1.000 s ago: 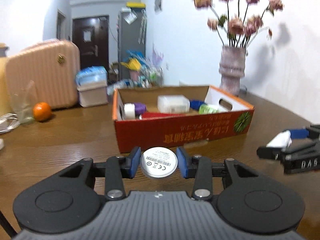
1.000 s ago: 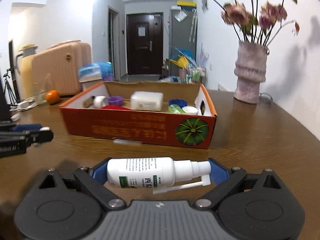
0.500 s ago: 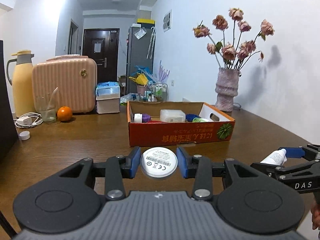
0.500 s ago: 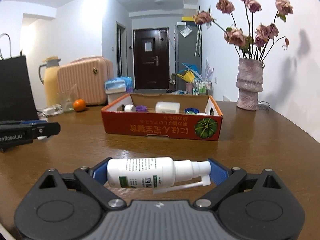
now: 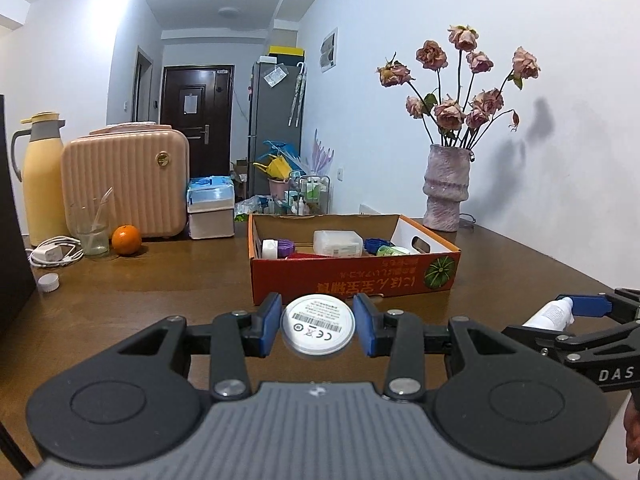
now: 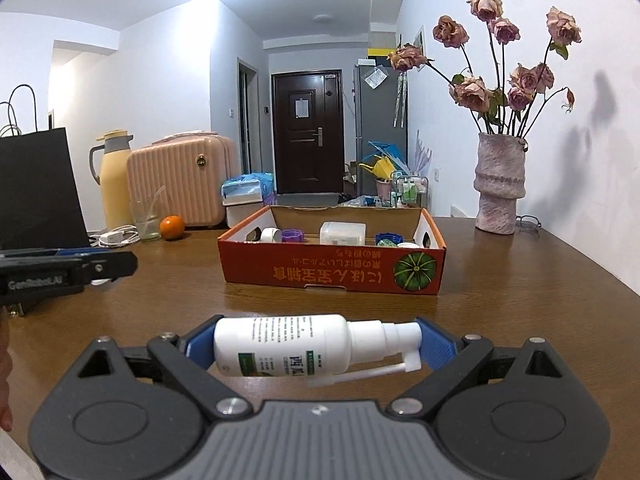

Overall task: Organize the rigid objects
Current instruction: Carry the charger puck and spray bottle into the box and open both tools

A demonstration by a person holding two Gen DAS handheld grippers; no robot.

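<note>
Two grippers above a wooden table (image 6: 520,280), each one holding one item.

Ahead of both grippers stands the orange cardboard box (image 5: 352,280) with small items inside. The right gripper (image 6: 316,346) is clamped on a white spray bottle (image 6: 296,346), lying crosswise between its blue pads. The left gripper (image 5: 318,324) is closed on a round white disc (image 5: 318,326), label facing the camera.
</note>
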